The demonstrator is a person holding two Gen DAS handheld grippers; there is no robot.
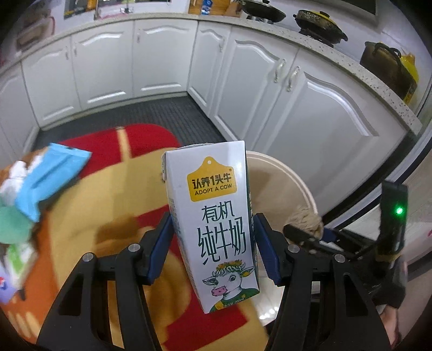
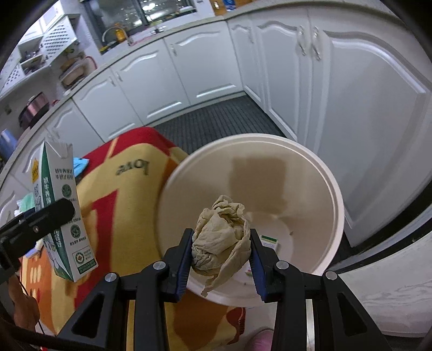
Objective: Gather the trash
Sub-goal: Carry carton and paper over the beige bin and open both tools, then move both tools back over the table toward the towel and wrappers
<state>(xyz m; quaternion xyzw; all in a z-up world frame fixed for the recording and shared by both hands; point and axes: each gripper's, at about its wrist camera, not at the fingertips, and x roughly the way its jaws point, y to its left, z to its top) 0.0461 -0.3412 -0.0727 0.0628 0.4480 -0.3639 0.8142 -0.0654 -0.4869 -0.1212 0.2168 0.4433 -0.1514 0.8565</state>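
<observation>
Here the left gripper (image 1: 214, 232) pinches an upright white milk carton (image 1: 216, 216) above the red and yellow blanket (image 1: 113, 194), just beside the cream round plastic bin (image 2: 332, 189). The right gripper (image 2: 221, 251) clamps a crumpled beige paper wad (image 2: 220, 237) over that bin. A blue wrapper (image 1: 51, 175) lies left; white cabinets (image 1: 270, 89) stand behind.

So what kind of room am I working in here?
A home kitchen, most likely: white cabinets run under a speckled counter, pots sit on it, and a sink tap stands by the window.
</observation>
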